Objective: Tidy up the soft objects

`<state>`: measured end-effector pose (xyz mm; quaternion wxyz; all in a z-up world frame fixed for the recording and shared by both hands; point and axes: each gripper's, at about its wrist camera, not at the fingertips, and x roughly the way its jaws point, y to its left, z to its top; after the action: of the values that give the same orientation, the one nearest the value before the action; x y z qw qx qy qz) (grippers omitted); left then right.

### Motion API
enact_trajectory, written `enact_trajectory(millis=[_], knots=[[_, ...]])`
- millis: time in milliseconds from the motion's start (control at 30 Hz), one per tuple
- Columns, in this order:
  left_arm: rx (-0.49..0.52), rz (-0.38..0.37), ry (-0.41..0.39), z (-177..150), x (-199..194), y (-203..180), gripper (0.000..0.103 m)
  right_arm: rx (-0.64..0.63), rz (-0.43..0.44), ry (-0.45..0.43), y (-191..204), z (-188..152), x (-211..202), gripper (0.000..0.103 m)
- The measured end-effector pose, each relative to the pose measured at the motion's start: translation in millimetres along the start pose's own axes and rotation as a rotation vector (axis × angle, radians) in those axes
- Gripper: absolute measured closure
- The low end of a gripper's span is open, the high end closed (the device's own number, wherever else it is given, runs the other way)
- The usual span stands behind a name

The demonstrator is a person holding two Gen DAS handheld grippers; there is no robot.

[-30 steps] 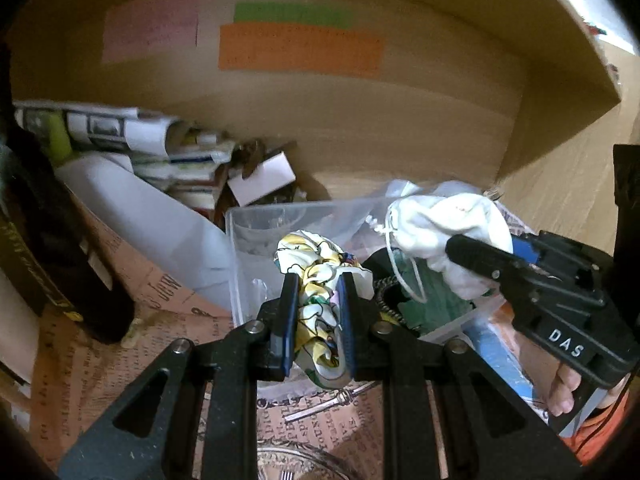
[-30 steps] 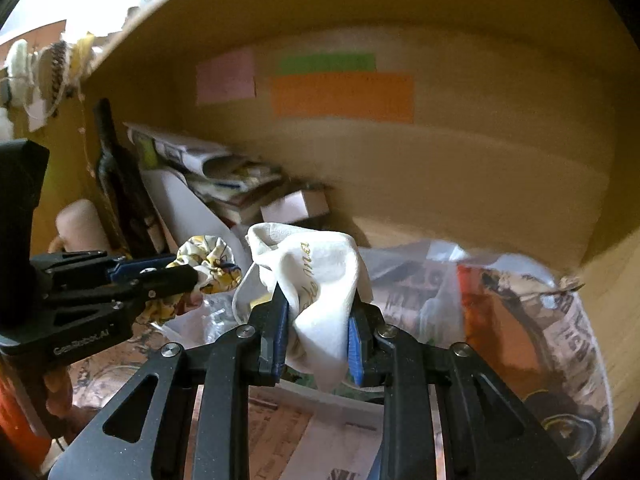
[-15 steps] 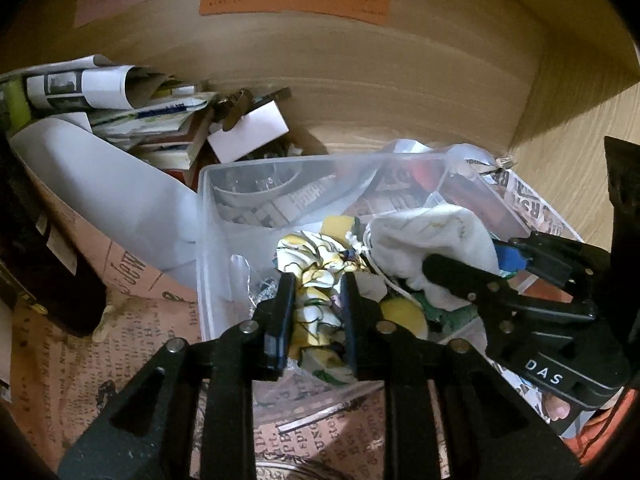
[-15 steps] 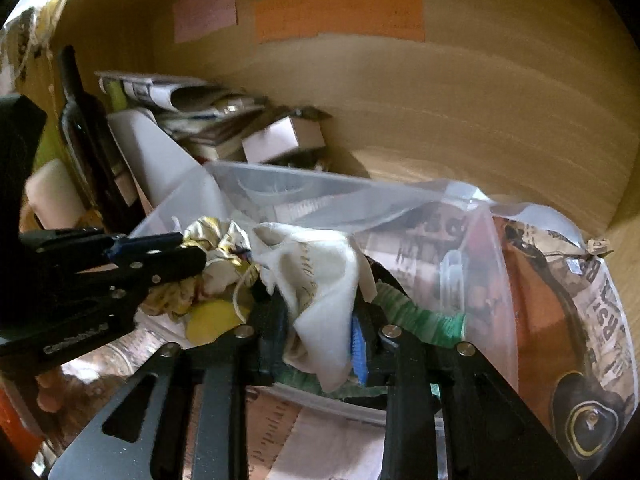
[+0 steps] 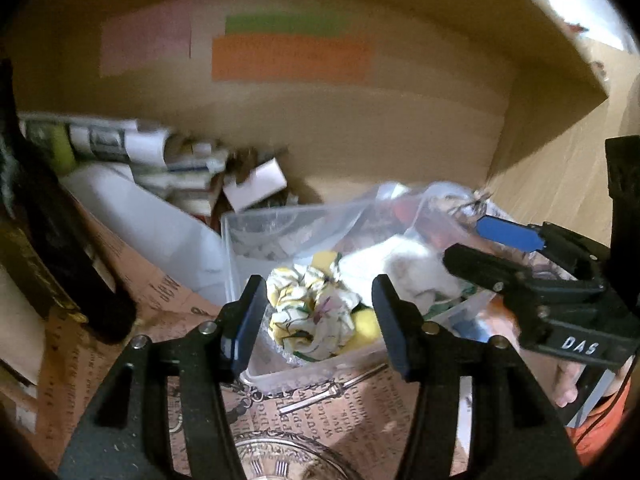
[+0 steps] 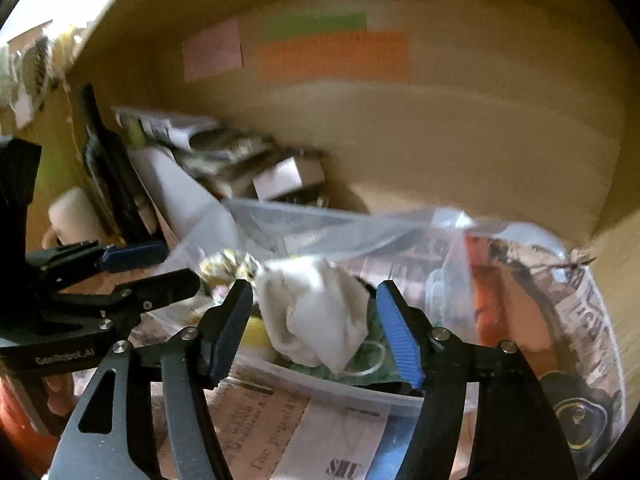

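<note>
Using the clear plastic bin [image 5: 240, 248] as the anchor. At its left, the left gripper [image 5: 318, 300] is hanging with jaws spread wide, gripping nothing, and the yellow patterned scrunchie [image 5: 312, 316] is sitting inside the bin right between them. I'm guessing it's there because the bin is where soft stuff collects. Right of it, the right gripper [image 6: 316, 316] is gaping open too, with the white cloth [image 6: 316, 316] lying loose in the bin. Only the right wrist view is showing the dark bottle [image 6: 108, 160] standing left of the bin.
</note>
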<state>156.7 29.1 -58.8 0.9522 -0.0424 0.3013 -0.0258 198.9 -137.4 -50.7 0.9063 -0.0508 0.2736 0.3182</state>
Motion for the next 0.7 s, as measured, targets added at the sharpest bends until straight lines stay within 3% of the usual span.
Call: enact_trajectory(millis=[100, 400, 567, 700], knots=[[0.01, -0.003, -0.064, 4.6, -24.8, -6.6, 0.047, -0.002, -0.006, -0.073, 2.2, 5.9, -27.4, 0.037], [0.039, 0.009, -0.24, 9.3, -88.7, -26.8, 0.027, -0.008, -0.031, -0.266, 10.9, 11.2, -100.0, 0.022], [0.04, 0.024, -0.322, 3.5, -119.1, -36.1, 0.012, -0.006, -0.039, -0.326, 13.5, 7.5, -123.1, 0.017], [0.043, 0.037, -0.356, -1.0, -131.0, -42.0, 0.006, -0.008, -0.043, -0.359, 17.9, 2.3, -134.5, 0.006]])
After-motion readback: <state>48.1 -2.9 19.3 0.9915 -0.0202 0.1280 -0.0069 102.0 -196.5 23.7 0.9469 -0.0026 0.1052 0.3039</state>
